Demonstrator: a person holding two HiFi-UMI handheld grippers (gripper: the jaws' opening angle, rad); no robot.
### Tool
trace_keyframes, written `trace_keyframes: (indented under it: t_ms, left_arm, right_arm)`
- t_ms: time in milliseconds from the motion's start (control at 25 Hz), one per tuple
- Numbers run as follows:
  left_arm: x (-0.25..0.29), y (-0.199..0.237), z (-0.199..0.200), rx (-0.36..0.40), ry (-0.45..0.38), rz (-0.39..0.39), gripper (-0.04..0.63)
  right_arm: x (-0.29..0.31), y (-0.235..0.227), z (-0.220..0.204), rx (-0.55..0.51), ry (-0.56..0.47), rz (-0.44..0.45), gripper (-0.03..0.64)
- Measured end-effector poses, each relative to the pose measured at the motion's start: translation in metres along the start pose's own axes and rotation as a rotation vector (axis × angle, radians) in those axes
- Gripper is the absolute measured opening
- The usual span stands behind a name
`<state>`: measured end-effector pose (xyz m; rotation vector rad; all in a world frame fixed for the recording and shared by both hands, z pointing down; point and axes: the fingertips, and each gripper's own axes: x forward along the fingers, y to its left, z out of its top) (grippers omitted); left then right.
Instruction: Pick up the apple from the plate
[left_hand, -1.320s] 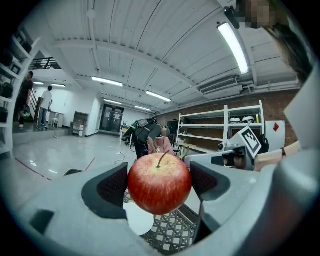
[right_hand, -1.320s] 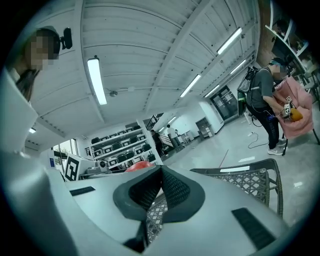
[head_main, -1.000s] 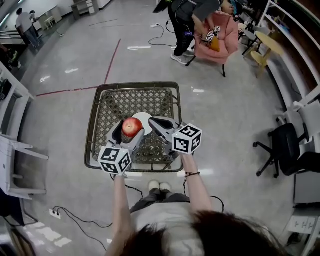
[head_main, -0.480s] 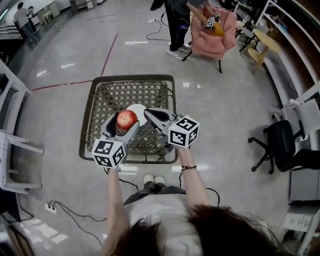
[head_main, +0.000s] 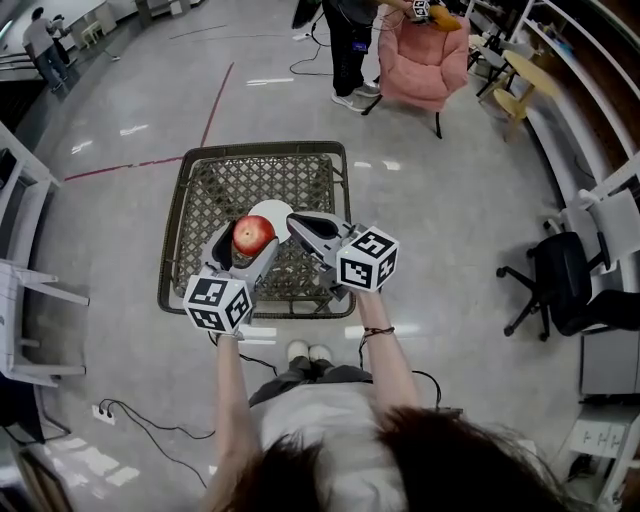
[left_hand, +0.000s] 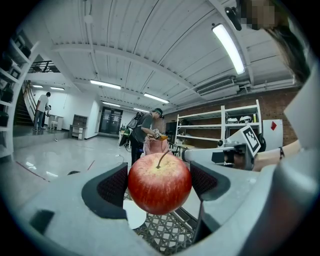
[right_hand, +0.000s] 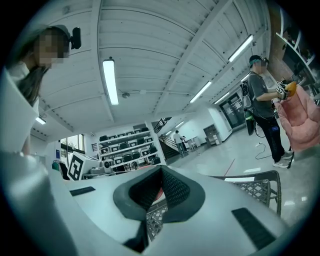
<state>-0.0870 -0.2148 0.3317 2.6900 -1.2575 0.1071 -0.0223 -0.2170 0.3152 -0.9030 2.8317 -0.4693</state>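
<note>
Left gripper (head_main: 250, 247): jaws clamped on the apple (left_hand: 160, 183), one dark pad on each side, stem up. Apple is held in the air, clear of the white plate (head_main: 277, 212). The plate sits on the table just beyond and below it.

Right gripper (right_hand: 161, 191): jaws closed tip to tip, nothing gripped. It hangs over the table just right of the apple, not touching it.

Surface: low square table (head_main: 262, 148) with a dark metal rim and a woven lattice top. The plate lies near its middle.

Room: big open hall with a glossy grey floor (head_main: 130, 110) and a red line (head_main: 212, 100) running across it. Cables (head_main: 150, 435) trail on the floor near the person's feet. Beyond the table is a pink armchair (head_main: 425, 62), with a standing person (head_main: 350, 40) beside it. Black office chair (head_main: 555, 290) to the right, well apart from the table. Metal shelving (left_hand: 227, 125) stands along a brick wall. White ribbed ceiling with strip lights (left_hand: 229, 47).
</note>
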Motion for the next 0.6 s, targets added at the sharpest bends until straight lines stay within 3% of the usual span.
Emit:
trace_keyframes:
  t_ms: [600]
  left_arm:
    - [-0.0068,-0.0046,-0.0055,-0.004,0.005,-0.013,0.391]
  right_arm:
    - [-0.0041,0.0065,-0.0025,0.006,-0.004,-0.001,0.009]
